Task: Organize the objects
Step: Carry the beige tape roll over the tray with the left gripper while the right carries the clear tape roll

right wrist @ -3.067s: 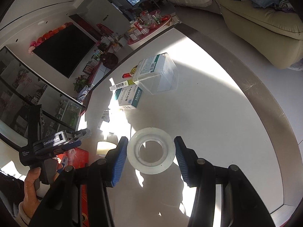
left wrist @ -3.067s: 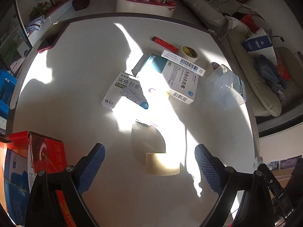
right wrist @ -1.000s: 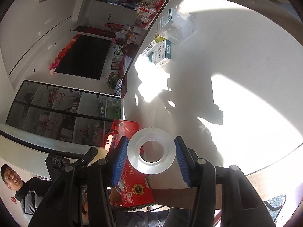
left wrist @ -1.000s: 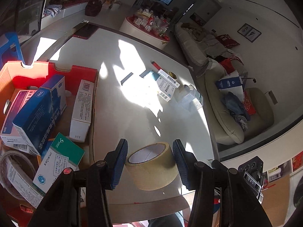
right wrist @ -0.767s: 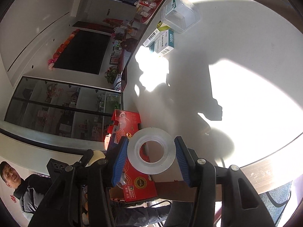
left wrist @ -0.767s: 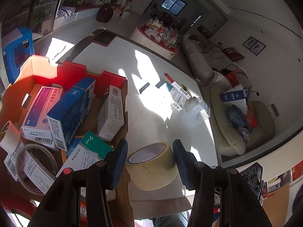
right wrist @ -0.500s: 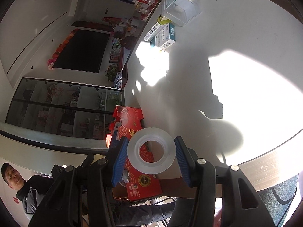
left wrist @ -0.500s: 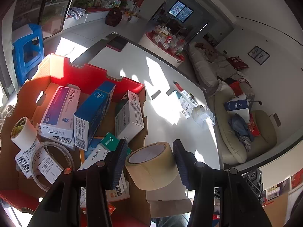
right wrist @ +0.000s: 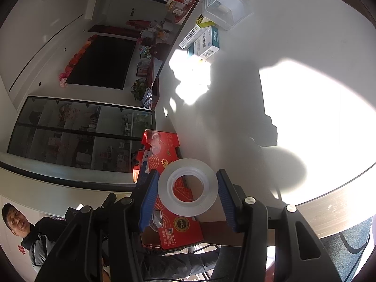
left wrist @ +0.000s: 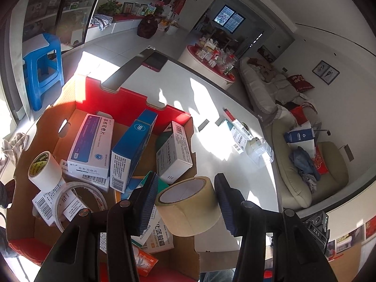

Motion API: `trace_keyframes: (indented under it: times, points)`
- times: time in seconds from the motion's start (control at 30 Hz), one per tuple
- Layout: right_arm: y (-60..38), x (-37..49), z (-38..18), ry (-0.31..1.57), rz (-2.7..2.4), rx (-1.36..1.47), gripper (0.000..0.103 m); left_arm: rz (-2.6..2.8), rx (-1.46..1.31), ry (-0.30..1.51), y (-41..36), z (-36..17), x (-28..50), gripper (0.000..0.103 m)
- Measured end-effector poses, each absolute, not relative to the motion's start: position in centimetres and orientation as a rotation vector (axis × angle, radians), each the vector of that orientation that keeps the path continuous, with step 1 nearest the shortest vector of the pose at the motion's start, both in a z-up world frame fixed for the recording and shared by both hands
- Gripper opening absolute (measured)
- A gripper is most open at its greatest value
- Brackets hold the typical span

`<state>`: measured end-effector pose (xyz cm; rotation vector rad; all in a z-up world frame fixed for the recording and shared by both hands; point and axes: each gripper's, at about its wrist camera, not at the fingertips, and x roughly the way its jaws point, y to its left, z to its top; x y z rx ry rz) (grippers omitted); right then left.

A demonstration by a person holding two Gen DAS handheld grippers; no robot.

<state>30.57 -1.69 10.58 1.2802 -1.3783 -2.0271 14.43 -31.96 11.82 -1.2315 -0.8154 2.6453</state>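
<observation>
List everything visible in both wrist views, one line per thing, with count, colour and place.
Tan tape roll: one, beige, between the left gripper's fingers, over the box's near corner.
Clear tape roll: one, translucent, between the right gripper's fingers.
Cardboard box: one, red outside and brown inside, at the table's edge.
Medicine cartons: several, white, blue and green, in the box.
Loose tape rolls: two, whitish, in the box's left corner.
Table: one, white.
Cartons on table: a few, white, far side.
Clear plastic container: one, beside those cartons.
Stool: one, blue, on the floor.
Left gripper: gripping the tan roll.
Right gripper: gripping the clear roll.
</observation>
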Motion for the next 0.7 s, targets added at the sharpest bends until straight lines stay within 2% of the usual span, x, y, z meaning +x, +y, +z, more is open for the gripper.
trace_keyframes:
  times: [0.7]
  points:
    - [-1.88, 30.56, 10.72, -1.371, -2.023, 1.280, 0.050, 2.669, -1.237, -0.815, -32.55, 12.02, 14.61, 0.053]
